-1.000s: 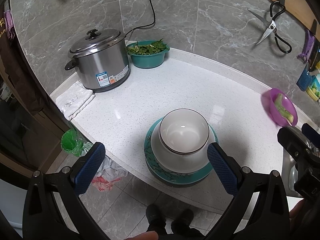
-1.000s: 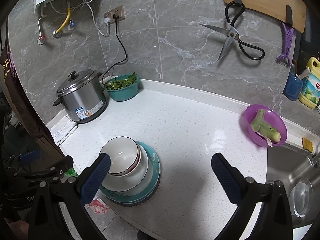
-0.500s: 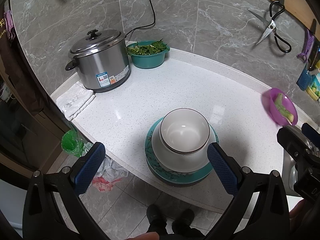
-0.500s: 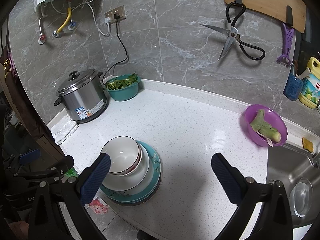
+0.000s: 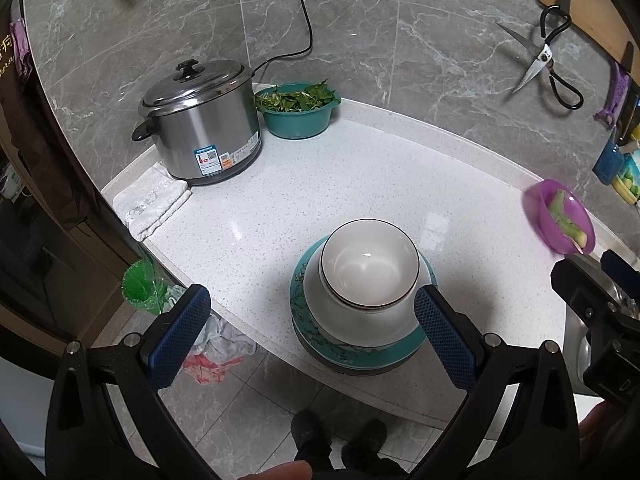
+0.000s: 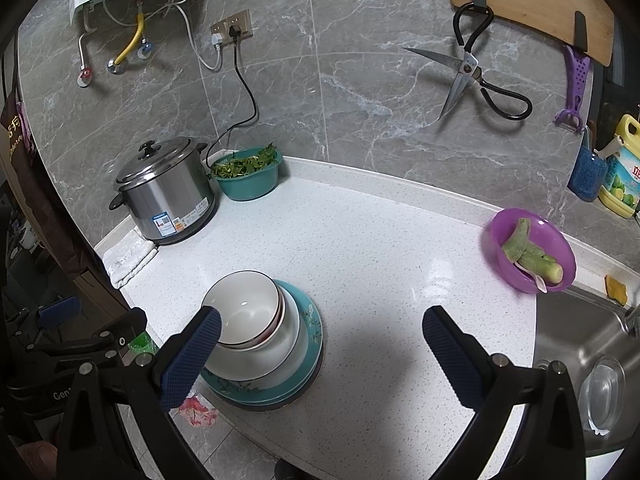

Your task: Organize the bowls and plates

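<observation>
One stack of crockery is seen near the front edge of the white speckled stone countertop [image 5: 360,168]: a white ceramic bowl with a dark rim [image 5: 369,264] is nested on a larger white bowl [image 5: 352,322], which rests on a teal patterned plate [image 5: 372,354]. In the right wrist view a red-edged bowl [image 6: 280,314] is glimpsed between the top bowl [image 6: 244,306] and the larger one.

The left gripper [image 5: 312,330] is held wide open above and in front of the stack, with nothing grasped; its right blue pad [image 5: 444,336] is seen just beside the larger bowl, though contact cannot be judged, while its left pad [image 5: 178,336] is well apart, out over the floor. The right gripper [image 6: 320,360] is likewise spread wide and empty; the stack lies at its left finger [image 6: 188,360], whose tip overlaps the top bowl's rim, and bare countertop is seen between the fingers.

A steel rice cooker [image 5: 200,120] and a teal basin of greens [image 5: 298,114] are set at the back wall, and a purple bowl of cut vegetable [image 6: 532,252] is placed near the sink [image 6: 576,344].
</observation>
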### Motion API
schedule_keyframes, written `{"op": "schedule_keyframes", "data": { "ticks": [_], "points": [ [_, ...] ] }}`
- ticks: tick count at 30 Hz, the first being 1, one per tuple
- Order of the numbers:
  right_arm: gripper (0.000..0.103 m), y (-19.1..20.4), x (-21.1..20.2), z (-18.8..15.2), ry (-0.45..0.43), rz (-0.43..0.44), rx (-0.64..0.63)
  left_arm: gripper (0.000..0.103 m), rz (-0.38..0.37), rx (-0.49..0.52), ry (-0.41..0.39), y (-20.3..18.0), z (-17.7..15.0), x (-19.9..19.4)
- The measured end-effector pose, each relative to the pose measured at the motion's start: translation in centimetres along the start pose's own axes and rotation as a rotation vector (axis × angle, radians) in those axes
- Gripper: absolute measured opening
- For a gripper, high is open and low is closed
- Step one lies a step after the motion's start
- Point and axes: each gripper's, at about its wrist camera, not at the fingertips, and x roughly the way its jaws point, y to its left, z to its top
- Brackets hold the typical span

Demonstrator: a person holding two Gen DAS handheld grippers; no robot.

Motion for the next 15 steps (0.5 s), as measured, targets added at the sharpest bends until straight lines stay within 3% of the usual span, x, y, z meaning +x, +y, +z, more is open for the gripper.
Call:
{"op": "schedule_keyframes", "data": {
  "ticks": [15],
  "points": [
    [0.103, 0.07, 0.02, -0.07, 0.002, 0.002, -0.003, 0.103, 0.0, 0.001, 0.0, -0.04, 0.13, 0.12]
  ]
}}
